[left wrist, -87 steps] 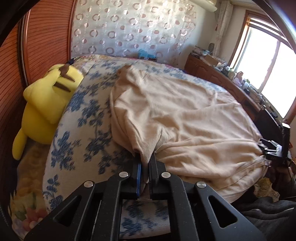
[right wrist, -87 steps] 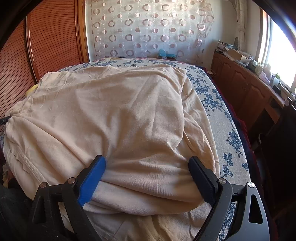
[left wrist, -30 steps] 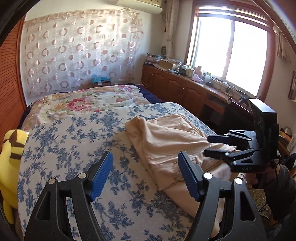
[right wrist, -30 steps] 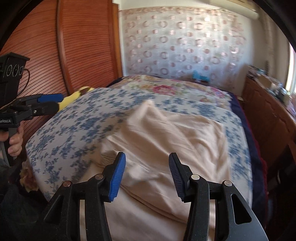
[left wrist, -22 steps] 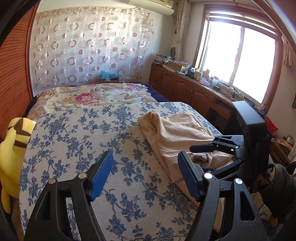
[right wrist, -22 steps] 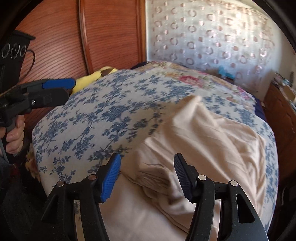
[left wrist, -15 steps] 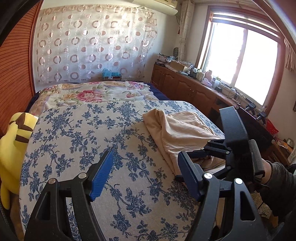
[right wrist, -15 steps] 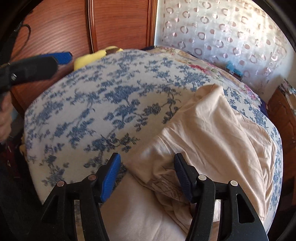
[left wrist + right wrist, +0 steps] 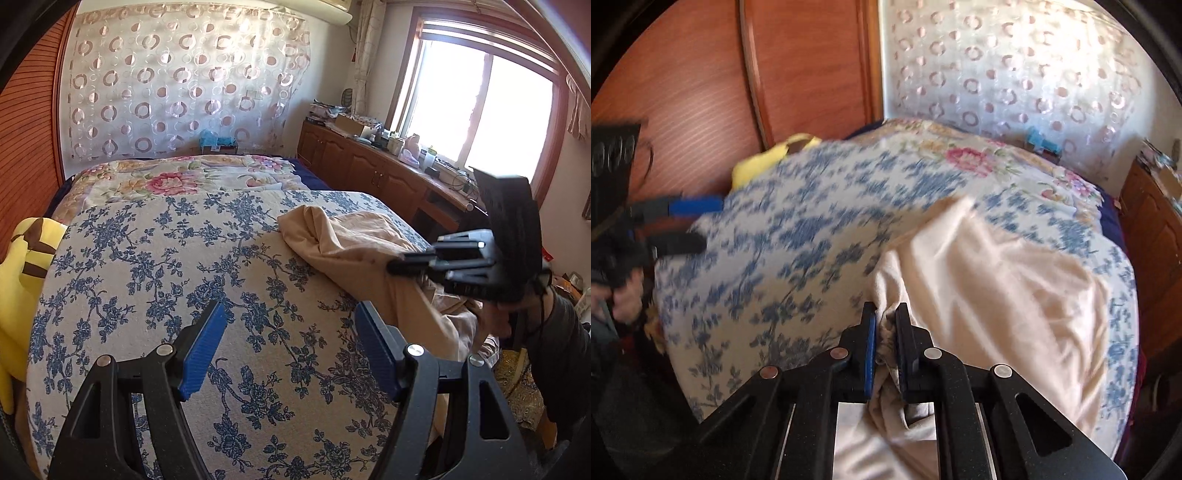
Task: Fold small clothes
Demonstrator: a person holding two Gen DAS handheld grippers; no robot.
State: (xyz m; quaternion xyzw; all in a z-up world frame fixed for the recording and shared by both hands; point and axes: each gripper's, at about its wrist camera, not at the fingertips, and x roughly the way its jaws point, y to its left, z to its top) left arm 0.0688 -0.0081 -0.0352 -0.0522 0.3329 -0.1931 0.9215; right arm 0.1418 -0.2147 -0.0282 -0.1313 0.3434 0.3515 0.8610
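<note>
A beige garment point(image 9: 990, 280) lies bunched on the right side of the blue-flowered bedspread point(image 9: 798, 236). It also shows in the left wrist view point(image 9: 354, 247). My right gripper point(image 9: 885, 317) is shut on the garment's near left edge; in the left wrist view the right gripper point(image 9: 399, 264) shows at the right, pinching the cloth. My left gripper point(image 9: 290, 343) is open and empty above the bare bedspread point(image 9: 155, 258), left of the garment. It also shows at the left of the right wrist view point(image 9: 690, 221), open.
A yellow plush toy point(image 9: 26, 266) sits at the bed's left edge by the wooden wardrobe point(image 9: 775, 74). A flowered quilt point(image 9: 177, 177) lies at the far end. A wooden cabinet point(image 9: 373, 170) with clutter runs along the right under the window.
My right gripper has closed on the garment's edge. My left gripper let go earlier, stays open and has drawn away to the left.
</note>
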